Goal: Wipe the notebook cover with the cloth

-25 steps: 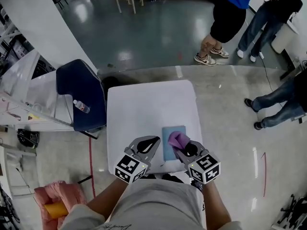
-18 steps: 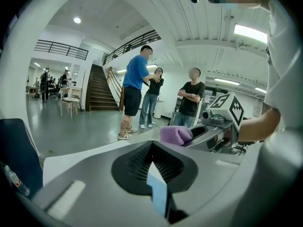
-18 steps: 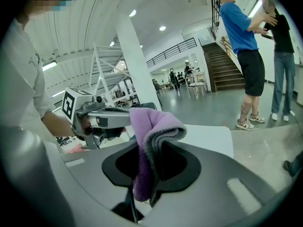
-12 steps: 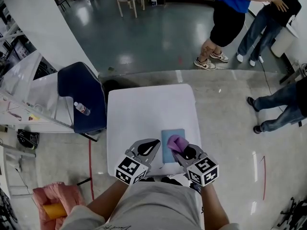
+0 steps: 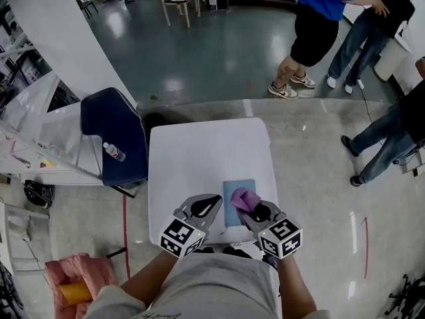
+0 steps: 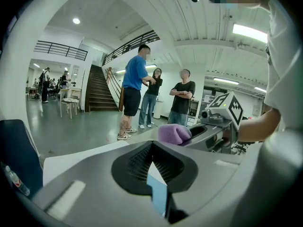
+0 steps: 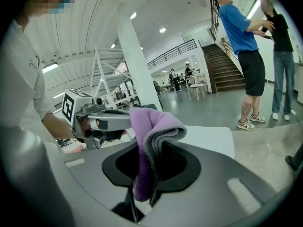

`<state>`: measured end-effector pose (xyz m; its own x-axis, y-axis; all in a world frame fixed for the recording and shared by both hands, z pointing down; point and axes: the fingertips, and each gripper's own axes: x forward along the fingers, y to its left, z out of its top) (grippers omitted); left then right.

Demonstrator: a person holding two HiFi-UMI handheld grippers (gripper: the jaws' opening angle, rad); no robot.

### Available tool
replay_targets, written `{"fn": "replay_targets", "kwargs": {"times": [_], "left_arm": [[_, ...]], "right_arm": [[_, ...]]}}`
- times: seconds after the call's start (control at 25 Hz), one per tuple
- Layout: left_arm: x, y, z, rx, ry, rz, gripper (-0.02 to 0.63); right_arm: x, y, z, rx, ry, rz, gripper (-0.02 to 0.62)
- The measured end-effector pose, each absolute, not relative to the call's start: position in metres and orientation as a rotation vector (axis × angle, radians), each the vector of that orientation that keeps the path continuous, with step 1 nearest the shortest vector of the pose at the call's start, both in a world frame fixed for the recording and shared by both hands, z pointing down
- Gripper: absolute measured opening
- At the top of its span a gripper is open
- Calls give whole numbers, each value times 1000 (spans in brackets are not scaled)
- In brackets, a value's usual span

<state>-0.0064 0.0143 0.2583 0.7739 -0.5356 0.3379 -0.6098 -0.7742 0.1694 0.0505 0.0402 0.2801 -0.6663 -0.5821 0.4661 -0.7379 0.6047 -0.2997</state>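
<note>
Here, cloth (image 7: 150, 136) pinched between jaws of right gripper (image 7: 142, 193), over notebook (image 5: 231, 208); left gripper (image 5: 214, 199) closed, empty.

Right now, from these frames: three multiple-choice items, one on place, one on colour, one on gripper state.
1. Where does the notebook lie?
A) on the white table, just ahead of the right gripper
B) on the chair seat
C) on the floor

2. What colour is the cloth?
A) yellow
B) purple
C) green

3. What is the state of the right gripper?
A) open and empty
B) shut on the notebook
C) shut on the cloth

Key:
1 A, the head view shows the blue cover flat on the table's near right part.
2 B, both gripper views show purple fabric.
3 C, the right gripper view shows the folded cloth pinched between its jaws.
</note>
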Motion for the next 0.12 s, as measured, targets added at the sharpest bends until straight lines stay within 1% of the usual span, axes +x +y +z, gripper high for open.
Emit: {"fn": "replay_targets", "kwargs": {"times": [0.12], "left_arm": [[-4,16,257,2702,-888,394,2]], "right_arm": [[53,42,280,1072,-2513,689,106]]}}
